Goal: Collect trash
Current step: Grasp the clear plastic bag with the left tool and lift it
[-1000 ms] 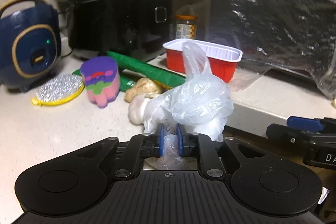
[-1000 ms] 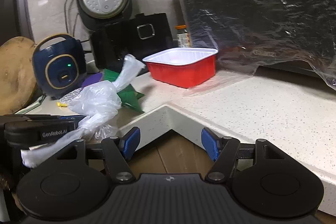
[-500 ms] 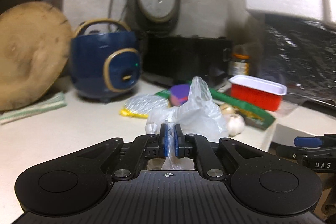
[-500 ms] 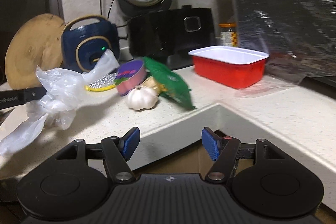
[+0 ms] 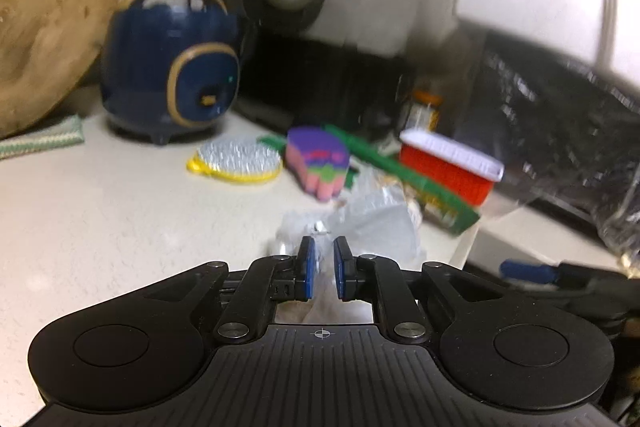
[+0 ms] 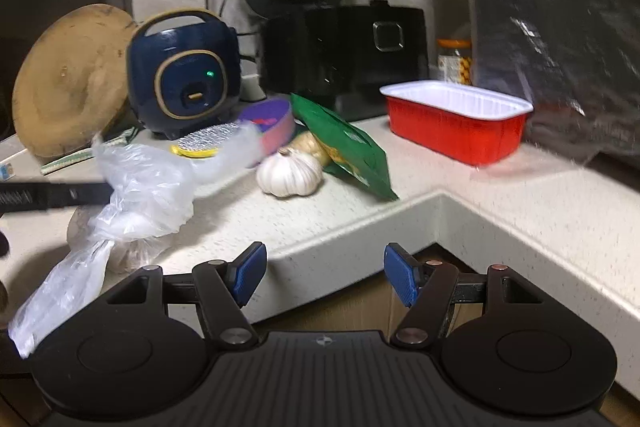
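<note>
A crumpled clear plastic bag (image 5: 368, 223) lies just ahead of my left gripper (image 5: 323, 259), whose blue pads stand slightly apart, with the bag film between and below them. In the right wrist view the bag (image 6: 140, 195) hangs at the counter's front edge, against the left gripper's black finger (image 6: 52, 197). My right gripper (image 6: 322, 267) is open and empty, off the counter's inner corner. A green snack packet (image 6: 344, 147) and a red tray (image 6: 456, 127) sit further back on the counter.
On the counter stand a navy rice cooker (image 6: 184, 75), a black appliance (image 6: 348, 63), a round wooden board (image 6: 68, 83), a scrubber (image 5: 236, 163), a purple-pink sponge (image 5: 320, 159), a garlic bulb (image 6: 290, 175) and a jar (image 6: 454, 61). Black foil-wrapped bulk (image 6: 560, 39) fills the right.
My left gripper's pads, pinched on the bag half a second ago, now stand slightly apart, and the bag has sunk lower in front of them. The right gripper stays open and has shifted left.
</note>
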`<state>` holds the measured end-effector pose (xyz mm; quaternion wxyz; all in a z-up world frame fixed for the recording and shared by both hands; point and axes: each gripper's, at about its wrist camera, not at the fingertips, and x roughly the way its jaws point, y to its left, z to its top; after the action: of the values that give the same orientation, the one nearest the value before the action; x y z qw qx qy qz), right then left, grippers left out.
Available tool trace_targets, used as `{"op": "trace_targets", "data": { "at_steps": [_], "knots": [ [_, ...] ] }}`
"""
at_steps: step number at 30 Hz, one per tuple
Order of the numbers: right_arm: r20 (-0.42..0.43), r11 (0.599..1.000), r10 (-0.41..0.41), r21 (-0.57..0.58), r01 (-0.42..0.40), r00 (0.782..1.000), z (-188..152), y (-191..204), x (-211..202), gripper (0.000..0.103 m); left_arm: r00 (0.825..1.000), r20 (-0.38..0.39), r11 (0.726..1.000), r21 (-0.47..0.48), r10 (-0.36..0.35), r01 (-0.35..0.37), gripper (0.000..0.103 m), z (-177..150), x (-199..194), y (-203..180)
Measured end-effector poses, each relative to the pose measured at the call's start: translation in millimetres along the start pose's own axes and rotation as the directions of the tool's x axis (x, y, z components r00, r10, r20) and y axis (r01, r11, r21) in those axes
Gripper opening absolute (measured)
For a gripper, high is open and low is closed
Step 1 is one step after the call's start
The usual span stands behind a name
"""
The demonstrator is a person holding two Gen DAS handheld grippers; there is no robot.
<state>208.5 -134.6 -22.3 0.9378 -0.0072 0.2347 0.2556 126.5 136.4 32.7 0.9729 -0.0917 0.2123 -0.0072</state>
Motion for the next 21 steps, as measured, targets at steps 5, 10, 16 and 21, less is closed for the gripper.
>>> {"op": "trace_targets", "data": {
  "at_steps": [5,10,16,21],
  "knots": [
    [-0.016,1.0,0.017,-0.001,-0.017,1.0,-2.1,5.1,5.2,0.066,0.998,0.034,0.999,0.022,-0.048,0.047,0.013,13.8,-12.6,-13.8],
    [-0.032,1.0,0.022,0.011,-0.022,0.999,-9.2,2.7,5.5,0.066,0.993,-0.115,0.959,0.283,0.036,-0.002,0.017,-3.1,17.7,-50.2],
    [-0.031,0.999,0.016,0.05,-0.015,0.999,-15.8,-12.2,-0.8,0.066,0.979,-0.186,0.92,0.392,0.083,-0.003,0.019,-16.6,36.2,-62.8],
    [-0.041,0.996,0.023,0.086,-0.02,0.999,-22.1,-21.7,-1.6,0.066,0.969,-0.248,0.949,0.309,0.015,0.064,0.036,-10.2,41.8,-56.2]
  ]
}}
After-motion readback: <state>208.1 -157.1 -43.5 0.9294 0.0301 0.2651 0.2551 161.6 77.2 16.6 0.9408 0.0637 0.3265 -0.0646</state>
